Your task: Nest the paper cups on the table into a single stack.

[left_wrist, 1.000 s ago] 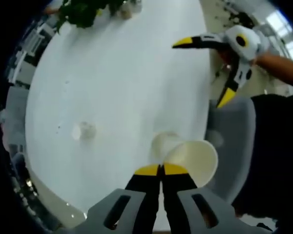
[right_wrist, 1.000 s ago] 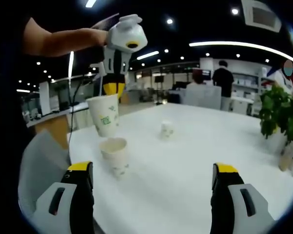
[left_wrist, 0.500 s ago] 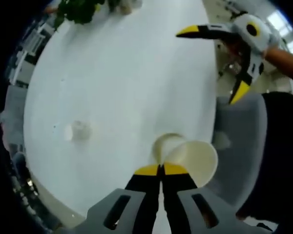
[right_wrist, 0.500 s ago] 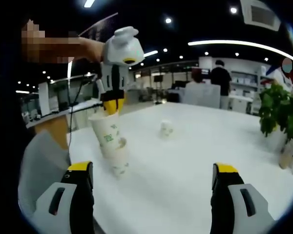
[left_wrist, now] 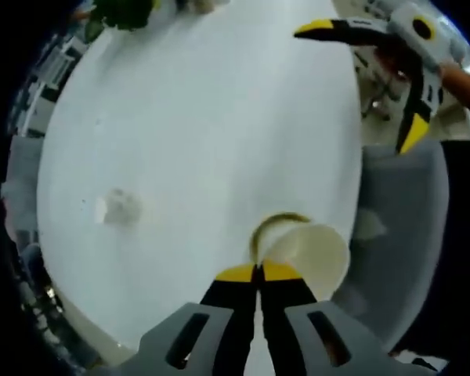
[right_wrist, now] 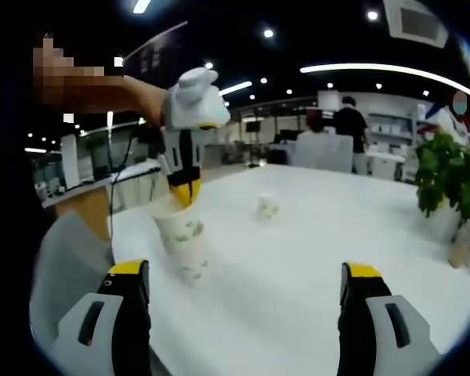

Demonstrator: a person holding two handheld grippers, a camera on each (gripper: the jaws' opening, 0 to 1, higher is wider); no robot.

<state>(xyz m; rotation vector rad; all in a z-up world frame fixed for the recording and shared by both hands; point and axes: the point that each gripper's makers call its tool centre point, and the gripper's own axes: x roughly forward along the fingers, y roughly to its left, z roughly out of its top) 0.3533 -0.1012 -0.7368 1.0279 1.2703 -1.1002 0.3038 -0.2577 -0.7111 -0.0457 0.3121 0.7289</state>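
L gripper point(right_wrist: 185, 190) pinching cup point(right_wrist: 178, 229), seemingly nested

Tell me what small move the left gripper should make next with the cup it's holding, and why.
Probably open the jaws and let go. The left gripper is shut on the rim of the held cup, which already sits partly inside the bottom cup on the table. Then it can go for the lone cup farther back.

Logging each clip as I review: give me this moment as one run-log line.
left gripper: shut on upper cup | upper cup: partly seated in lower cup | right gripper: open, holding nothing | third cup: loose on table
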